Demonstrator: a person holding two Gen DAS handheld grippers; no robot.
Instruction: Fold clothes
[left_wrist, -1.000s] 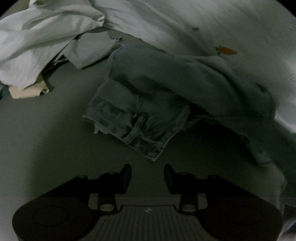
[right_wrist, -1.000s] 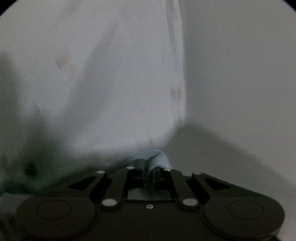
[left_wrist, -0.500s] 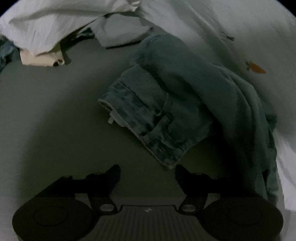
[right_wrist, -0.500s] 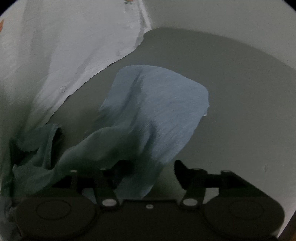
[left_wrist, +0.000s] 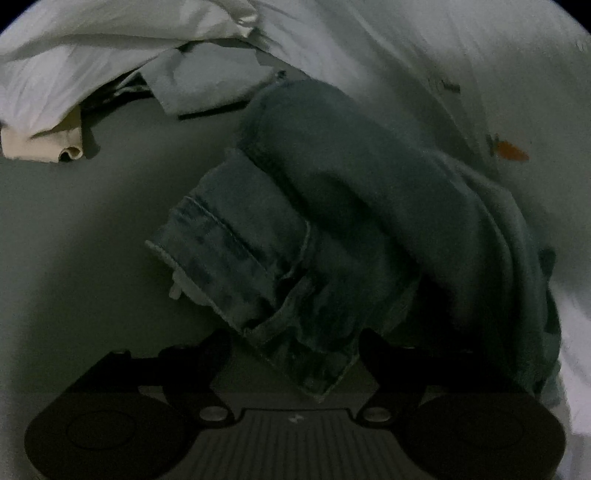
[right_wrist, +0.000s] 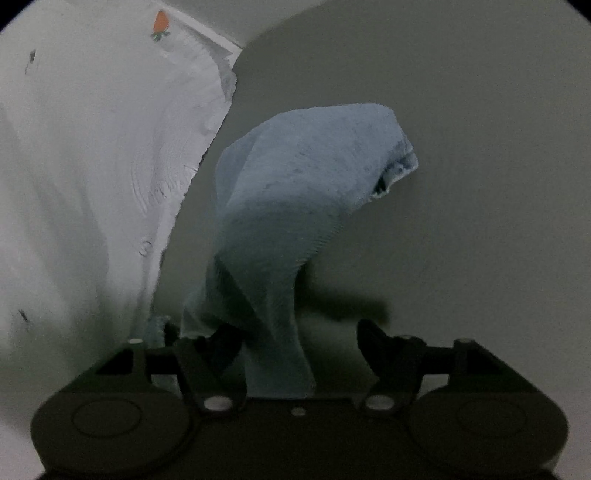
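Left wrist: clothes heaped on grey surface (left_wrist: 74, 229).

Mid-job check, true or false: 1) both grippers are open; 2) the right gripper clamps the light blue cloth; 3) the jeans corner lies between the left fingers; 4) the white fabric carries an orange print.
1) True: the left gripper and right gripper both stand open.
2) False: the light blue cloth hangs between open jaws, unclamped.
3) True: the jeans corner reaches between them, unpinched.
4) True: the white fabric shows an orange print.
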